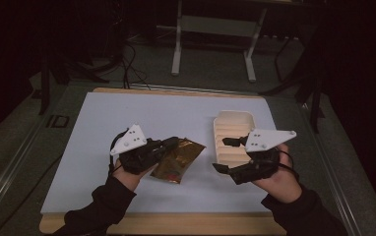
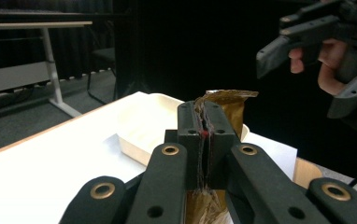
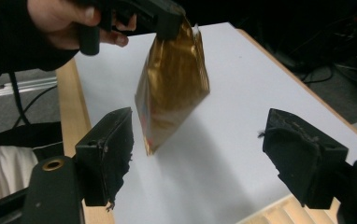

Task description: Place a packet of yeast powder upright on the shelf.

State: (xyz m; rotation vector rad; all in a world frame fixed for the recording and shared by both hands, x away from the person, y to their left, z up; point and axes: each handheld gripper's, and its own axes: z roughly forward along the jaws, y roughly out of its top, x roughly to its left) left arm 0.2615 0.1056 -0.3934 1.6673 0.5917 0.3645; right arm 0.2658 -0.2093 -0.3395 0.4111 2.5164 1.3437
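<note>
The left hand-held gripper (image 1: 172,143) pinches a gold pouch (image 1: 178,160) above the bench (image 1: 102,147); its red print is unreadable. The right hand-held gripper (image 1: 227,155) gapes wide, empty, beside a cream tray (image 1: 233,129).

A dim lab: a white-topped desk (image 1: 127,118), loose cables (image 1: 127,64) on grey carpet, a bare metal-legged bench (image 1: 215,29) behind.

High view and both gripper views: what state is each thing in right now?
Gold foil packet: pinched at one edge, hanging above the table.
Cream tray: upright, empty.
Left gripper: shut on the packet.
Right gripper: open, holding nothing.
</note>
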